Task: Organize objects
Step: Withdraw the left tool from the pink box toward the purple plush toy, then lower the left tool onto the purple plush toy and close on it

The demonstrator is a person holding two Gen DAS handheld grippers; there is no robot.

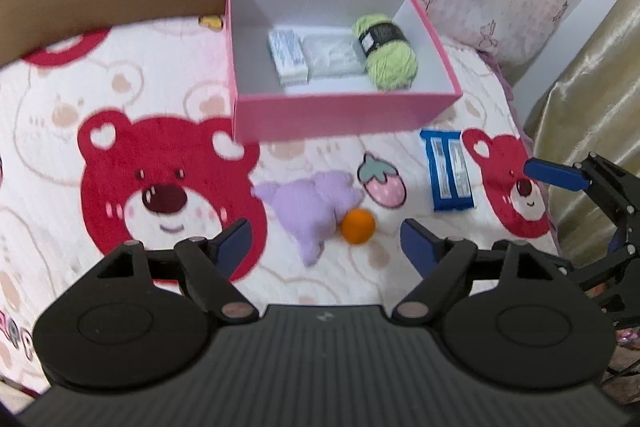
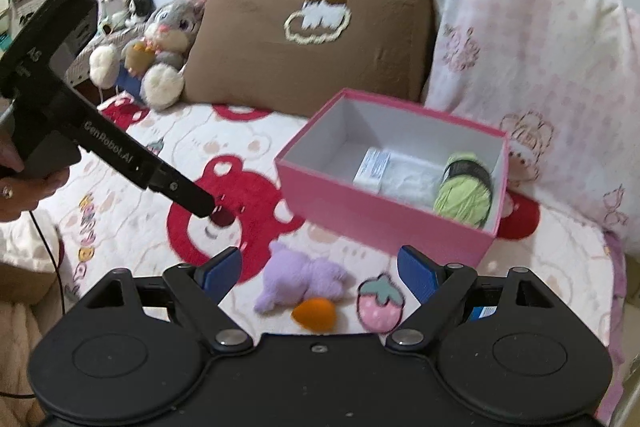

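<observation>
A pink box point(image 1: 340, 111) stands open on the bear blanket and holds a white packet point(image 1: 289, 57), a clear packet point(image 1: 332, 59) and green yarn point(image 1: 386, 53). In front of it lie a purple plush point(image 1: 308, 207), an orange ball point(image 1: 358, 225) touching the plush, and a blue packet point(image 1: 448, 171). My left gripper point(image 1: 326, 239) hangs open above the plush and ball, holding nothing. My right gripper point(image 2: 316, 267) is open and empty too, over the same plush point(image 2: 304, 279) and ball point(image 2: 314, 313). Its right finger hides most of the blue packet point(image 2: 482, 313).
The brown pillow point(image 2: 304, 47) and pink pillow point(image 2: 532, 67) rest against the headboard behind the box point(image 2: 384, 227). A grey rabbit toy point(image 2: 168, 39) sits at the back left. A strawberry shape point(image 1: 382, 183) lies by the ball. A gold curtain point(image 1: 592, 75) hangs right of the bed.
</observation>
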